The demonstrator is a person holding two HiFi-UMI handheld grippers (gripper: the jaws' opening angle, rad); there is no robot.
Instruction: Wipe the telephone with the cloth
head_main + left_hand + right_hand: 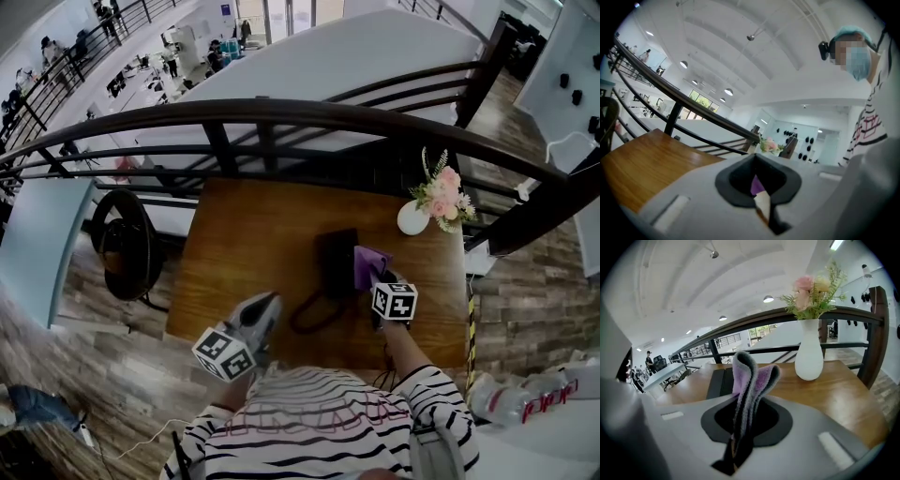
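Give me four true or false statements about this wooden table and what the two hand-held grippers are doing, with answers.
1. The right hand-held gripper is clamped on the purple cloth. True.
2. The vase of flowers lies tipped over. False: it stands upright near the table's far right corner.
3. The left hand-held gripper grips the telephone. False: it is apart from it, jaws together, holding nothing.
4. The telephone is black and sits on the table. True.
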